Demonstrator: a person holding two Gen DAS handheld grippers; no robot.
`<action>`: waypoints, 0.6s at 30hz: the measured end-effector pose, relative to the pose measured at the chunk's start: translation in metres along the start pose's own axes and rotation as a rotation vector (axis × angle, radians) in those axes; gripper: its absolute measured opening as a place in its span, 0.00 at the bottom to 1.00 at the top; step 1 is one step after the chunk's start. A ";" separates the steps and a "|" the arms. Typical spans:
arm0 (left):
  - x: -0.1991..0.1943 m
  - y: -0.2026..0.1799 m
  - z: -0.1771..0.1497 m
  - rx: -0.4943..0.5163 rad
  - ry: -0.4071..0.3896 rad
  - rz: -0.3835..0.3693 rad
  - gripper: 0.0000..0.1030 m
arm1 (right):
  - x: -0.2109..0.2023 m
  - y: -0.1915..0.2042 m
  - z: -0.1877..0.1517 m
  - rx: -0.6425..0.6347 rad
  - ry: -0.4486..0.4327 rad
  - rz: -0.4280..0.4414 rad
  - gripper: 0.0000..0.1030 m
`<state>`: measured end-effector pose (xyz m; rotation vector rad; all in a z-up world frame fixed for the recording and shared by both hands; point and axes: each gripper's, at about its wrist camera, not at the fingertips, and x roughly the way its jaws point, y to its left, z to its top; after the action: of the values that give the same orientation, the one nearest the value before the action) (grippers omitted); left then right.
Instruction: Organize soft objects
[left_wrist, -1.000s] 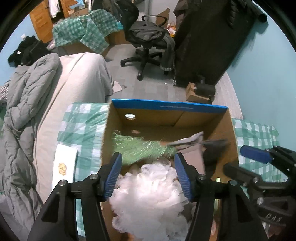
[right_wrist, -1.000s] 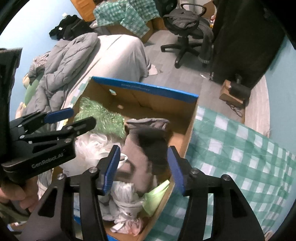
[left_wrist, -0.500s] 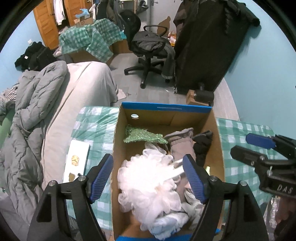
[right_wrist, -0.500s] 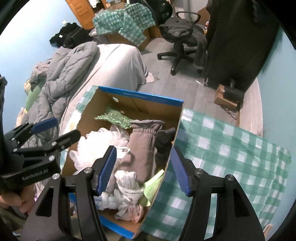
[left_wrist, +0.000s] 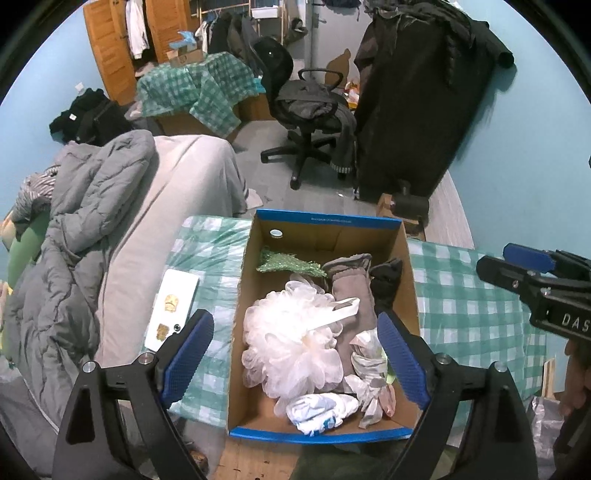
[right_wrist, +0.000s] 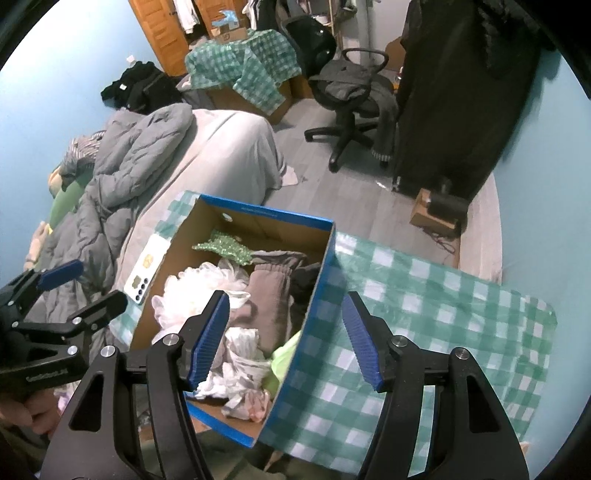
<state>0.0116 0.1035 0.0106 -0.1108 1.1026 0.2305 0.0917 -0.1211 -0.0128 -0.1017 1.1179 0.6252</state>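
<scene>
Looking back a second, we had both grippers down low over the cardboard box (left_wrist: 325, 437), the left gripper (left_wrist: 295, 354) around the white mesh pouf (left_wrist: 291, 339) and the right gripper (right_wrist: 286, 339) around the grey-brown fleece piece (right_wrist: 269, 299); at this point both had come up and away from the box, and nothing was between either pair of fingers. Our left one's jaws were opening and already stood wide, and the right one's stood about half apart, empty, straddling the box's right wall in its own view. So the pouf and the fleece piece both lay inside the box, the pouf on the left side, the fleece along the middle, with the green tinsel thing (left_wrist: 288, 264) toward the far wall and a dark garment (left_wrist: 386, 282) by the right wall. To us that read as both drops done, so probably near the end, since the checked cloth (right_wrist: 424, 321) right of the box looked bare. Hard to say for sure though: whatever sat under the pouf was hidden, the crumpled white bits (left_wrist: 321, 408) at the near wall were too bunched up to identify, and the near edge of the box was cut off behind our fingers. A white phone (left_wrist: 171, 310) lay left of the box.
</scene>
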 end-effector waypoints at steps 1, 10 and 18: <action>-0.004 -0.002 -0.001 0.003 -0.006 0.008 0.91 | -0.004 -0.001 0.000 0.000 -0.005 -0.002 0.62; -0.024 -0.016 -0.009 0.015 -0.036 0.026 0.92 | -0.026 -0.012 -0.005 0.011 -0.031 -0.033 0.62; -0.028 -0.021 -0.007 -0.008 -0.034 0.028 0.92 | -0.036 -0.020 -0.009 0.017 -0.038 -0.039 0.62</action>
<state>-0.0019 0.0783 0.0318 -0.0987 1.0701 0.2610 0.0844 -0.1563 0.0092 -0.0961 1.0824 0.5805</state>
